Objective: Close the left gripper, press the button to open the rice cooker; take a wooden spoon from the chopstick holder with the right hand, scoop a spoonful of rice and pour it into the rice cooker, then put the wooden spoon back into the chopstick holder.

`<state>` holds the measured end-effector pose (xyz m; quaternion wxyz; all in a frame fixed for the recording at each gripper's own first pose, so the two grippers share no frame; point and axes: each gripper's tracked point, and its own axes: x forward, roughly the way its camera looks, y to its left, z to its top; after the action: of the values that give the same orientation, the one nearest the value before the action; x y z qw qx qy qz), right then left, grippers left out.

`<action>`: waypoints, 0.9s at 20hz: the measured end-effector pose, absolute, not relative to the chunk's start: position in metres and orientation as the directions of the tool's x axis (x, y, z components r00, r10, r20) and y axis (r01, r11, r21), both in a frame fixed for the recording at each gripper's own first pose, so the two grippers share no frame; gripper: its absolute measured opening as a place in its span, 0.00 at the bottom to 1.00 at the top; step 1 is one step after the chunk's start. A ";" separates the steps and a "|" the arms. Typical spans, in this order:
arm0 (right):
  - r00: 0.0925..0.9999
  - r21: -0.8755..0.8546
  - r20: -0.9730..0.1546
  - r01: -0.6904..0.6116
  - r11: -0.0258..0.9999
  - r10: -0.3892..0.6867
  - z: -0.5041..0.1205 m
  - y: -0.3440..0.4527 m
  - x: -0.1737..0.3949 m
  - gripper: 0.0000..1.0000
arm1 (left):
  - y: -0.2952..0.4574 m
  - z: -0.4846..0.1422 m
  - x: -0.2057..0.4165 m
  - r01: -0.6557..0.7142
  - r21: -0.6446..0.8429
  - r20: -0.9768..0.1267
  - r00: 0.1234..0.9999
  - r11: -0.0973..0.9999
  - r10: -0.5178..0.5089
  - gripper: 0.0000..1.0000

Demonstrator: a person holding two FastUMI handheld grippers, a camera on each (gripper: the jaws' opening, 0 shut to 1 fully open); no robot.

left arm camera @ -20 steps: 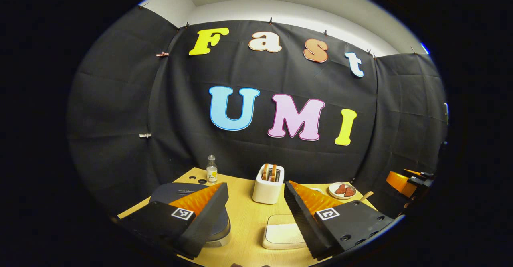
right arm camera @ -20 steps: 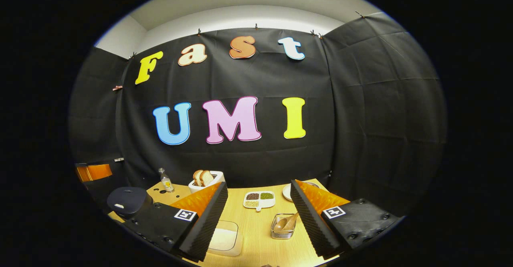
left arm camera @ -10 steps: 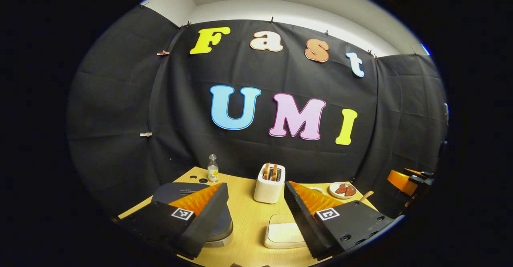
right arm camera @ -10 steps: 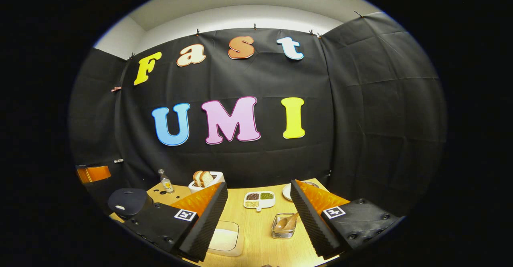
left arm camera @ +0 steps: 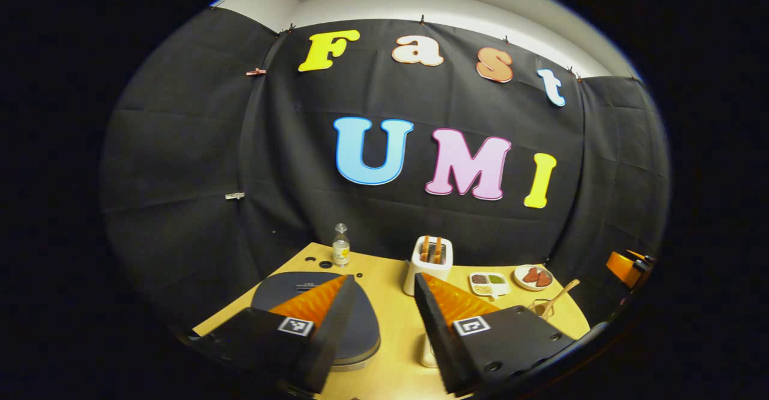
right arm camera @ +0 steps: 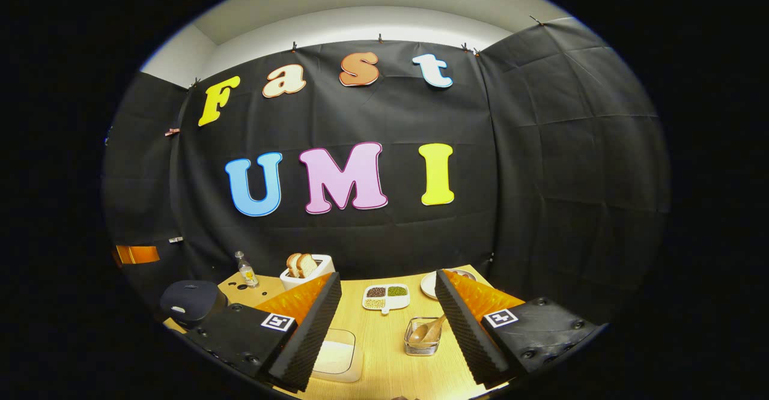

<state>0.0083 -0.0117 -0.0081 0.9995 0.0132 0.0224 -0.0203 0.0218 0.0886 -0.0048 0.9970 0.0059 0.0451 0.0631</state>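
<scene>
- Left gripper view: you are holding the left gripper (left arm camera: 384,322) above the wooden table (left arm camera: 393,334), fingers spread apart and gripping nothing. The rice cooker (left arm camera: 360,328), lid down, is sitting under the left finger, with the toaster (left arm camera: 434,259) behind.
- Right gripper view: you are keeping the right gripper (right arm camera: 387,322) wide open and empty. The wooden spoon (right arm camera: 428,330) is leaning in the chopstick holder (right arm camera: 422,345) between the fingers; the rice container (right arm camera: 336,358) is lying beside it.

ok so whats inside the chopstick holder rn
The clear chopstick holder holds one wooden spoon, bowl down at the bottom, handle leaning up over the rim. Nothing else is visible inside, though its near bottom edge is too small to check.
</scene>
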 end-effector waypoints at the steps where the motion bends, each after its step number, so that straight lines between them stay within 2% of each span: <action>1: 0.998 0.028 -0.052 0.043 0.999 -0.042 -0.010 -0.012 0.008 0.98 | 0.096 -0.004 0.022 -0.138 0.018 -0.102 0.985 0.990 0.139 0.60; 2: 0.998 0.028 -0.049 0.049 0.998 -0.048 -0.008 -0.014 0.007 0.98 | 0.104 -0.009 0.021 -0.146 0.016 -0.118 0.982 0.989 0.147 0.53; 5: 0.997 0.027 -0.044 0.060 0.998 -0.059 -0.007 -0.020 0.007 0.98 | 0.132 -0.023 0.023 -0.184 0.008 -0.188 0.965 0.983 0.182 0.40; 6: 0.997 0.026 -0.048 0.063 0.998 -0.062 -0.008 -0.021 0.006 0.98 | 0.144 -0.029 0.024 -0.209 0.005 -0.215 0.955 0.978 0.205 0.29; 7: 0.997 0.025 -0.051 0.066 0.998 -0.064 -0.009 -0.022 0.005 0.98 | 0.155 -0.036 0.029 -0.229 -0.003 -0.235 0.946 0.973 0.222 0.23; 8: 0.996 0.024 -0.055 0.068 0.997 -0.066 -0.011 -0.022 0.004 0.98 | 0.160 -0.042 0.029 -0.236 -0.027 -0.254 0.941 0.971 0.222 0.07; 10: 0.996 0.025 -0.066 0.067 0.997 -0.065 -0.013 -0.023 0.000 0.98 | 0.168 -0.054 0.033 -0.238 -0.079 -0.291 0.934 0.968 0.206 0.06; 18: 0.993 0.016 -0.081 0.092 0.996 -0.091 -0.019 -0.034 -0.013 0.98 | 0.182 -0.125 0.037 -0.239 -0.081 -0.440 0.880 0.968 0.181 0.06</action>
<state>-0.0126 -0.0343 -0.0190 0.9981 0.0099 0.0401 -0.0459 0.0369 0.1825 -0.1249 0.9672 -0.0665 0.2199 0.1085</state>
